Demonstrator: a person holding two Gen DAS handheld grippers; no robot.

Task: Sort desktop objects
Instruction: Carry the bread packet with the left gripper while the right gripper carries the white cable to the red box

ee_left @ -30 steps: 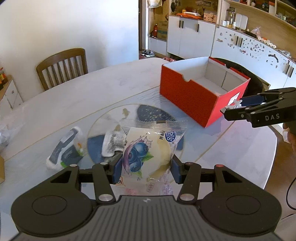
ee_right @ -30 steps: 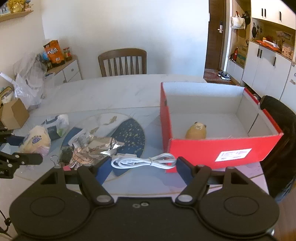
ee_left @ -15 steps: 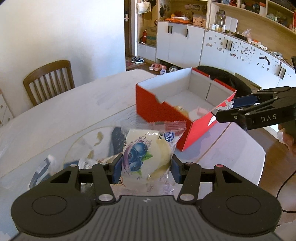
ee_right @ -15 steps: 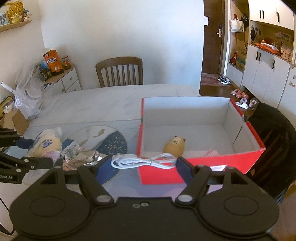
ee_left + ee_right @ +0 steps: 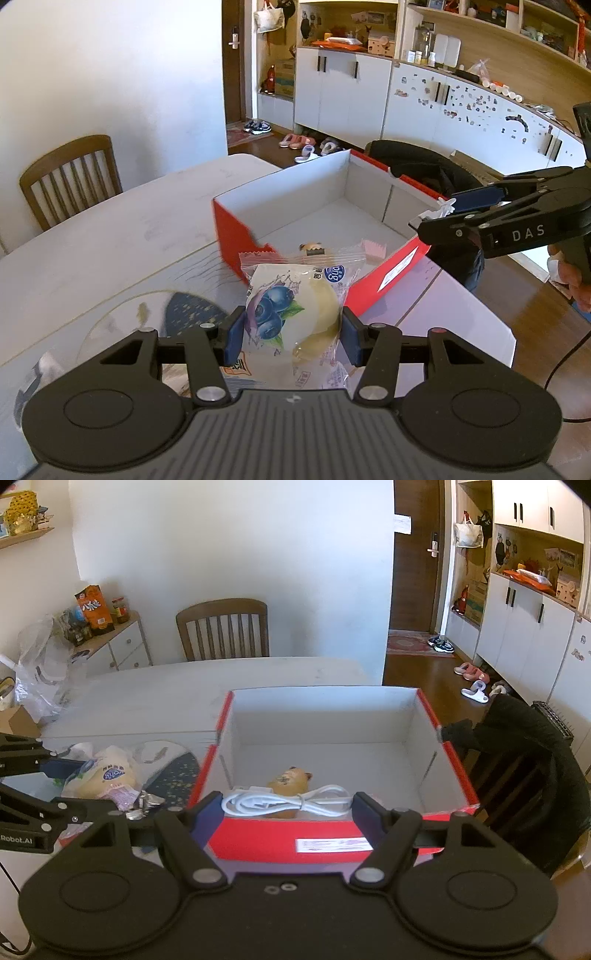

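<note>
Left gripper (image 5: 291, 332): jaws part-way closed, both blue pads pressing the sides of a blueberry bread packet (image 5: 293, 310). The packet stands upright between the pads, its sealed top edge ahead of the fingertips and overlapping the near corner of the red cardboard box (image 5: 236, 240). That corner lies just ahead of this gripper and slightly right. The box is open-topped with a white interior; a small tan figure (image 5: 312, 248) and a pink wrapper (image 5: 373, 249) rest on its floor near the front wall.

Right gripper (image 5: 286, 806): jaws set wide, with a coiled white USB cable (image 5: 286, 800) spanning between the pads. The coil reaches both pads and appears clamped by its ends. It hangs at about the box's near red wall, with the tan figure directly beyond it inside.

Assessment: the step in hand is delivery of both items into the box.

Recommendations:
- Left: carry the packet forward and right until it is fully past the near corner before release; released at present, it would likely catch the rim or drop on the table (image 5: 110, 240).
- Right: advance the cable beyond the front wall, over the bare floor.
- Both: keep the grippers apart above the opening; stagger the releases if space is tight.
- Open the jaws fully, then withdraw upward so that no loop or wrapper edge is dragged out.
</note>
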